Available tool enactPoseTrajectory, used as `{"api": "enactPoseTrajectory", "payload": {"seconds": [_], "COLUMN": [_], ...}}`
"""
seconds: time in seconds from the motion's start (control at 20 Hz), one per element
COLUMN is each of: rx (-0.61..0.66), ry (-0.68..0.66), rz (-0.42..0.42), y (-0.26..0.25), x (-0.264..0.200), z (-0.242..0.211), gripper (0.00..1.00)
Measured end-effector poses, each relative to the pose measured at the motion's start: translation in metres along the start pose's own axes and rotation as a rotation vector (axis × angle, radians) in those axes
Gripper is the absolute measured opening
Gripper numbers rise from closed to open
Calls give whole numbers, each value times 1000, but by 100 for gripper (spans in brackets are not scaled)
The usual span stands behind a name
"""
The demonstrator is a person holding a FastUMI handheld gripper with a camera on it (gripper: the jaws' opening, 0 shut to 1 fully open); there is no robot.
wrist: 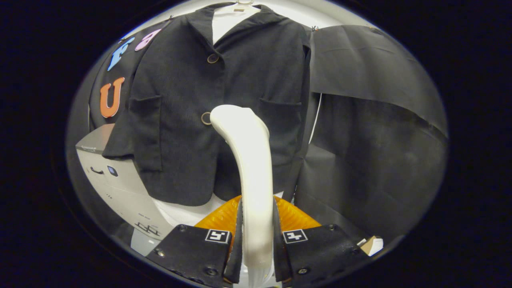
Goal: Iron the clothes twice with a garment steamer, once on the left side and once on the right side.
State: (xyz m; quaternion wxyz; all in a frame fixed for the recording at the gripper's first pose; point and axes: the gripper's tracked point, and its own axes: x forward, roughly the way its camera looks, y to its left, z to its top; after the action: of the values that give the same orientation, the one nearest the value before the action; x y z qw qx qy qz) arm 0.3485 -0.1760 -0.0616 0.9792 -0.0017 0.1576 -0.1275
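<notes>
A dark jacket (192, 100) with two round buttons hangs on a hanger over a white shirt (228, 18), straight ahead of me. My gripper (257, 228) is shut on the white handle of the garment steamer (250, 160), both fingers pressing on its sides. The steamer rises between the fingers and curves forward, its head in front of the jacket's middle, just right of the lower button (205, 118). Whether the head touches the cloth I cannot tell.
An orange ribbed part (296, 216) sits just beyond the fingers, below the jacket's hem. A pale grey cabinet-like unit (116, 184) stands behind the jacket's left sleeve. Black cloth (372, 132) drapes to the jacket's right. A small cardboard piece (372, 245) lies low on the right.
</notes>
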Motion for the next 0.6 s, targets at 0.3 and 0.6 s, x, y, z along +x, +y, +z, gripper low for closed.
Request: {"api": "enactPoseTrajectory", "payload": {"seconds": [0.3,0.6], "rx": [-16,-10], "ry": [43,72], "rz": [-6,7], "y": [4,5], "x": [5,8], "z": [-30,-41], "gripper": [35,35]}}
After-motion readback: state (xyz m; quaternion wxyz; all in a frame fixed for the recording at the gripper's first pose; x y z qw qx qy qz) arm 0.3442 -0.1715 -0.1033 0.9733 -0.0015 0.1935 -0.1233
